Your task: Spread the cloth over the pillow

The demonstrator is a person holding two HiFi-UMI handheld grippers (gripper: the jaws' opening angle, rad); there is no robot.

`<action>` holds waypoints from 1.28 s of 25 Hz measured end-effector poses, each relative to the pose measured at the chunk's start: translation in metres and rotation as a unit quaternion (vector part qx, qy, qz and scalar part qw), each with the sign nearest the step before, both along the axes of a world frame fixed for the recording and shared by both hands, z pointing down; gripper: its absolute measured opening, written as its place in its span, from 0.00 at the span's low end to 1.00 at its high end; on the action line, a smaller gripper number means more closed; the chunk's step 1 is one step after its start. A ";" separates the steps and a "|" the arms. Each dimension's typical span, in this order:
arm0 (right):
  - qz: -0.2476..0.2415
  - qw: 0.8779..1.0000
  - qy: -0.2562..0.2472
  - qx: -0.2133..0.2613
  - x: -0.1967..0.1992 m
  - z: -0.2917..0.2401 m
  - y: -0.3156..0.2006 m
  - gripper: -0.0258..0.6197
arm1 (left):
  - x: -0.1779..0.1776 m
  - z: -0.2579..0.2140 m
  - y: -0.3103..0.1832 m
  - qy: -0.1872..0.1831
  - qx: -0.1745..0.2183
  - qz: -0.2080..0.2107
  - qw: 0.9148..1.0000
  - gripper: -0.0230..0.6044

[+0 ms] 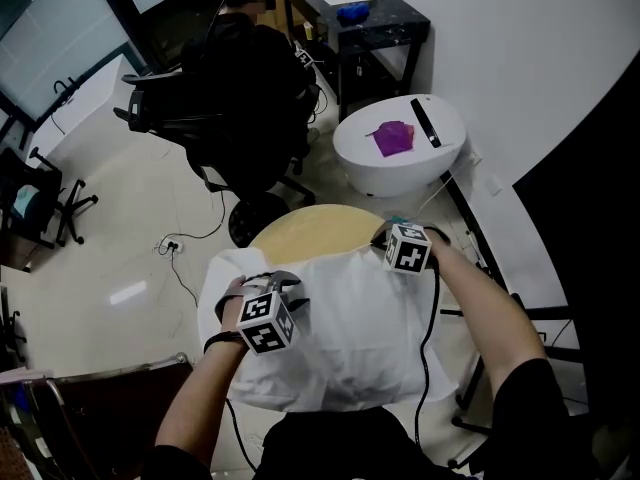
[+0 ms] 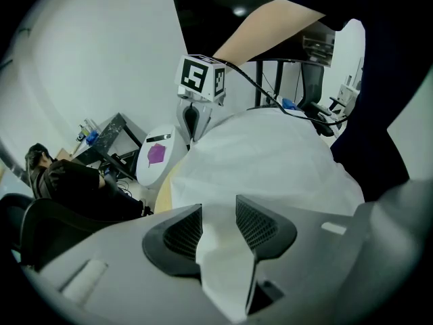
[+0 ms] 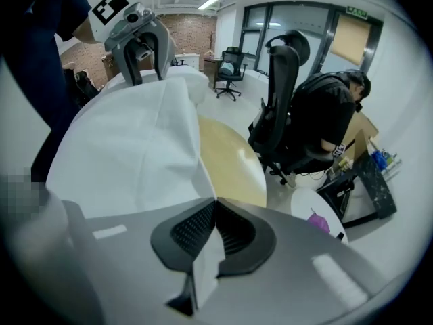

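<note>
A white cloth [image 1: 340, 328] lies spread over a soft bulging shape on the round wooden table [image 1: 310, 230]; the pillow itself is hidden under it. My left gripper [image 1: 283, 284] is at the cloth's left edge, and its jaws [image 2: 218, 225] are shut on a fold of the cloth [image 2: 270, 161]. At the far right corner, my right gripper [image 1: 386, 236] has its jaws [image 3: 214, 225] pinched tight on a thin edge of the cloth [image 3: 135, 147]. Each gripper shows in the other's view: the right gripper [image 2: 191, 124] and the left gripper [image 3: 143, 49].
A person sits in a black office chair [image 1: 240, 78] just beyond the table. A white round side table [image 1: 400, 148] with a purple item [image 1: 392, 138] stands at the back right. A black desk [image 1: 350, 18] is farther back. Cables run along the floor at left.
</note>
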State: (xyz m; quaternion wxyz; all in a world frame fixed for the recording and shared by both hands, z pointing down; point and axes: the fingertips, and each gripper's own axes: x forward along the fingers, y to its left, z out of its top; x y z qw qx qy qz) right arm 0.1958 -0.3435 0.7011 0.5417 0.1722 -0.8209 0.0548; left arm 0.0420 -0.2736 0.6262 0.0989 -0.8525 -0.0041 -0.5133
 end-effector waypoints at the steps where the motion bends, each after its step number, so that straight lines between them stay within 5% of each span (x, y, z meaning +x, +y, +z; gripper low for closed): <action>1: 0.008 1.000 -0.001 0.009 0.004 -0.004 -0.006 0.05 | 0.001 0.000 0.000 0.000 0.000 0.001 1.000 0.27; 12: 0.056 0.996 0.002 0.064 0.041 -0.047 -0.057 0.05 | 0.003 0.003 0.010 -0.009 -0.004 0.008 1.000 0.29; 24: 0.060 0.998 0.023 -0.018 0.029 0.016 -0.037 0.06 | 0.003 0.010 0.024 -0.008 -0.027 0.000 1.000 0.31; 32: 0.090 0.996 -0.010 -0.005 0.031 0.007 -0.035 0.15 | -0.003 -0.007 0.024 0.005 -0.010 -0.022 1.000 0.31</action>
